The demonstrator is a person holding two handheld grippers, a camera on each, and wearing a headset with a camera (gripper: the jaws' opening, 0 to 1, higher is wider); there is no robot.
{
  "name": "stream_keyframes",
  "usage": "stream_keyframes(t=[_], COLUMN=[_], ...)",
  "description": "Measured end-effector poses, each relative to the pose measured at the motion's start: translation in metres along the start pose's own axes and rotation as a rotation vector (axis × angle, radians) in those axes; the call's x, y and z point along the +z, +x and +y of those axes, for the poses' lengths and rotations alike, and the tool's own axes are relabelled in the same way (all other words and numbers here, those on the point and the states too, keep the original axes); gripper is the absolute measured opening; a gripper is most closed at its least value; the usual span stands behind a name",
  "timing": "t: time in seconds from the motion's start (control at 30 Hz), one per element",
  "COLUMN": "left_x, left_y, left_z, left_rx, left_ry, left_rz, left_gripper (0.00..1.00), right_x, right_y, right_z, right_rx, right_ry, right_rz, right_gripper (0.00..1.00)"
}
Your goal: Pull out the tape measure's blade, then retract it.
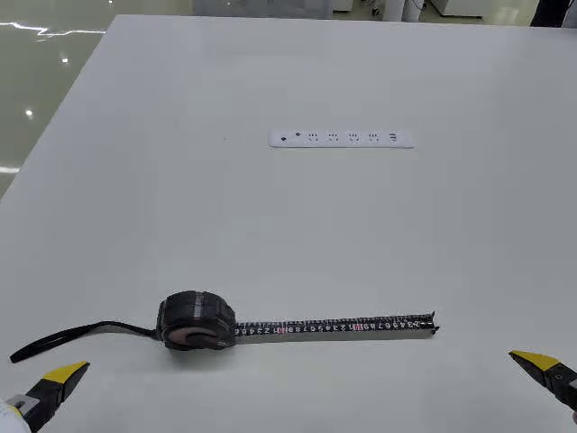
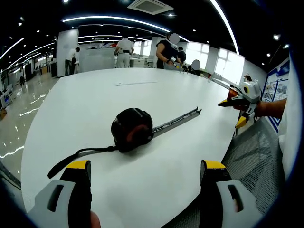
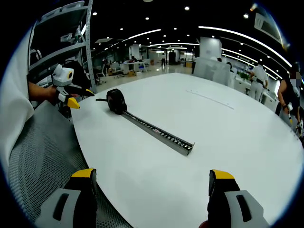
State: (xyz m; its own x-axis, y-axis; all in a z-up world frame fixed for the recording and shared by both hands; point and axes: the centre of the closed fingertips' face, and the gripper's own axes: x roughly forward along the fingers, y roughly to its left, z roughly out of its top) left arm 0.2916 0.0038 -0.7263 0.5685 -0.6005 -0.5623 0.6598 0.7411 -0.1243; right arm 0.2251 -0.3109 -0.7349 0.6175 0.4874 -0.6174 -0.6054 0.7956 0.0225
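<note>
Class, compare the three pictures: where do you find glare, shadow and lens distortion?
Head view: even light, only a faint shadow under the tape measure, glare streaks on the glossy floor, straight table edges. Left gripper view: fisheye bows the table rim into a curve; ceiling light strips arc. Right gripper view: same bowing, though the blade looks fairly straight and sharp.

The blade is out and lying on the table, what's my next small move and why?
Probably move the open left tool onto the tape measure's case to steady it: the blade lies pulled out, the right tool is open and clear too, so only retracting remains.
</note>
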Motion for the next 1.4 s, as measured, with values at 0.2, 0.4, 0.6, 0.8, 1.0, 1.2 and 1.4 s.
stream_keyframes(t=[0.2,0.4,0.6,0.8,1.0,1.2,1.4], left_x=[0.006,0.013,0.018,0.025,0.029,0.03,0.029], left_y=[0.011,0.022,0.032,0.045,0.056,0.06,0.064], left_z=[-0.002,0.002,-0.002,-0.006,-0.007,-0.008,-0.006], left_rx=[-0.006,0.008,0.002,-0.002,-0.008,-0.027,-0.023], left_ry=[0.0,-0.009,-0.017,-0.023,-0.042,-0.054,-0.062], left_rz=[0.014,0.022,0.025,0.016,0.006,0.015,0.013], left_gripper=[0.93,0.92,0.92,0.91,0.9,0.9,0.88], right_x=[-0.001,-0.002,-0.003,-0.003,-0.003,-0.004,-0.007], right_y=[0.001,0.001,0.001,0.001,-0.001,-0.004,-0.004], right_z=[-0.002,-0.004,-0.005,-0.007,-0.008,-0.011,-0.013], right_rx=[0.002,0.0,0.002,0.006,0.005,-0.002,-0.006], right_ry=[0.0,0.003,0.002,-0.004,-0.004,0.005,0.013], right_rz=[-0.001,0.002,0.004,0.009,0.011,0.009,0.013], right_gripper=[0.99,0.99,0.99,0.99,0.99,0.99,0.99])
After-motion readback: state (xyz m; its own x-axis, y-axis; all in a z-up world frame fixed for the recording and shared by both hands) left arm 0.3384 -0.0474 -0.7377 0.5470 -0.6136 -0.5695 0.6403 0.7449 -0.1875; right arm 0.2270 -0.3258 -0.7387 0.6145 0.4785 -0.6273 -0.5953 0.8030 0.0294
